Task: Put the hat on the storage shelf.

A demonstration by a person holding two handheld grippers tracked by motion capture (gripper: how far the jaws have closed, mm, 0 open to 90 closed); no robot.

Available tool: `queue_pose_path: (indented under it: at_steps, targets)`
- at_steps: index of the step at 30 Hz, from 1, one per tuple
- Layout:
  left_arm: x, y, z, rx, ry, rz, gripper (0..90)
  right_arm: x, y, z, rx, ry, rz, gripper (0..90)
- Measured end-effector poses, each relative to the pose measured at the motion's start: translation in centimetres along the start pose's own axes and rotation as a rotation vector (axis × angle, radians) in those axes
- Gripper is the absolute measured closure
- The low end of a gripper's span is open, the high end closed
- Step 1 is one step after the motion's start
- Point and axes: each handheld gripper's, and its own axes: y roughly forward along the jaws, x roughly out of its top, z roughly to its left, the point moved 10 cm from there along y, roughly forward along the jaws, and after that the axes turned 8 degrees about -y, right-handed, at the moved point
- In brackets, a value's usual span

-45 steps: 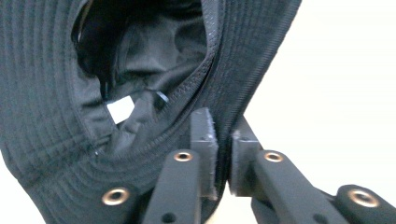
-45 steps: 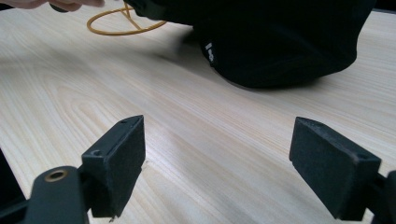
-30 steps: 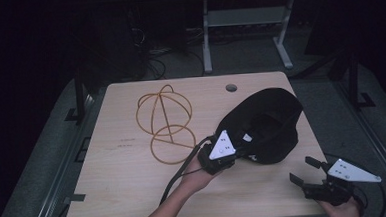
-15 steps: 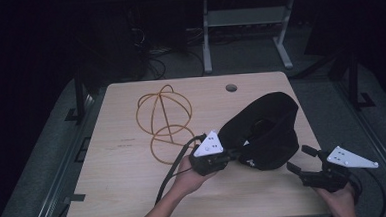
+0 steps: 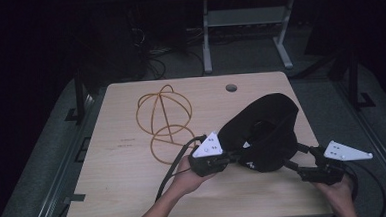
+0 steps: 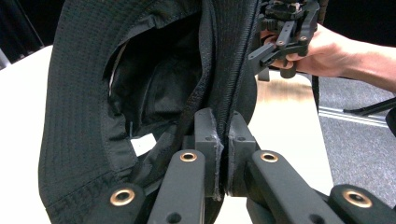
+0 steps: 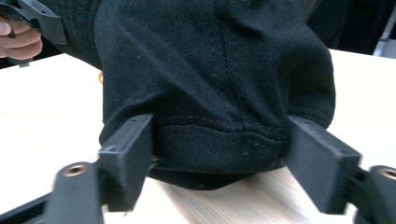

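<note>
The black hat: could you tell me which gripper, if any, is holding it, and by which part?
The left gripper is shut on the hat's brim edge. The right gripper straddles its crown with jaws wide, no firm hold yet.

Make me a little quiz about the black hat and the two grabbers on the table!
1. True or false: the left gripper is shut on the brim of the black hat.
2. What lies on the wooden table beside the hat? A) an orange wire frame B) a blue cup C) a book
3. Fill in: the jaws of the right gripper stand wide, one on each ____ of the hat.

Key: 1 true. 2 A, the orange wire frame. 3 side.
</note>
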Motion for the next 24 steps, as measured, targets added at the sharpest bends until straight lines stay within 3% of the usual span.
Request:
queue_pose_path:
  at_steps: [3, 6, 8, 10, 13, 24]
  targets:
    - [0.0, 0.0, 0.0, -0.001, 0.005, 0.002, 85.9, -0.2, 0.2, 0.0, 0.004, -0.002, -0.006, 44.4]
    - [-0.1, 0.0, -0.1, -0.004, 0.008, 0.01, 86.0, -0.4, 0.2, 0.0, 0.012, 0.004, -0.004, 51.7]
    - [0.0, 0.0, -0.3, -0.005, 0.017, 0.011, 86.0, -0.4, 0.3, 0.0, 0.017, 0.001, -0.007, 66.0]
    - [0.0, 0.0, -0.4, -0.006, 0.018, 0.012, 86.0, -0.3, 0.4, 0.1, 0.021, -0.002, -0.012, 69.1]
    - [0.0, 0.1, -0.6, -0.004, 0.03, 0.015, 86.0, 0.2, 0.9, 0.6, 0.037, -0.022, -0.022, 82.2]
    - [0.0, -1.7, 0.6, 0.05, 0.023, -0.002, 85.7, 1.3, -0.2, 1.0, 0.032, -0.012, -0.048, 85.2]
